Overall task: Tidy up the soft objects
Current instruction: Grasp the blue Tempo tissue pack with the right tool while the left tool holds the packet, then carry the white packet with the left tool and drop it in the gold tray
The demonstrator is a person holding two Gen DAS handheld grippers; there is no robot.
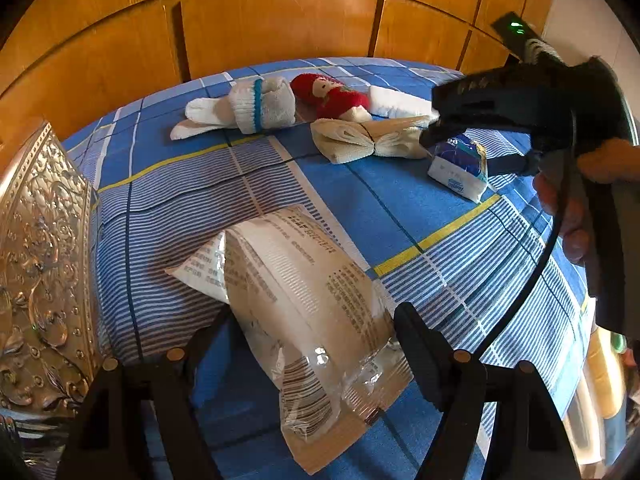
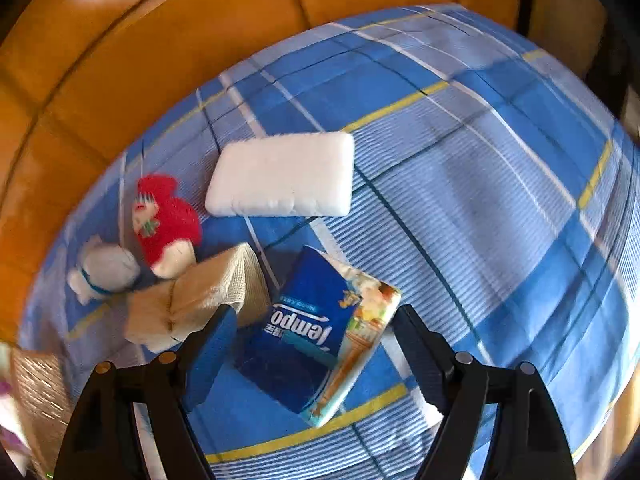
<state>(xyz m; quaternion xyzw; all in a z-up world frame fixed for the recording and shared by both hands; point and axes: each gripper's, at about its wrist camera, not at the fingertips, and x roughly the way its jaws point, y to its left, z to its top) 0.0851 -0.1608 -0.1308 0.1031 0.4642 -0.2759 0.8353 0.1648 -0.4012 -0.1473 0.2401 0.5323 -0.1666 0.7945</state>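
Soft items lie on a blue plaid bedsheet. My left gripper is open, its fingers either side of a clear and beige plastic packet lying on the sheet. My right gripper is open around a blue Tempo tissue pack, which rests on the sheet; the gripper also shows in the left wrist view. Behind lie a beige tied cloth, a red doll, a white sock roll with a blue band and a white pad.
An orange wooden panelled headboard runs behind the bed. An ornate gold embossed box stands at the left edge in the left wrist view. The right part of the sheet carries nothing.
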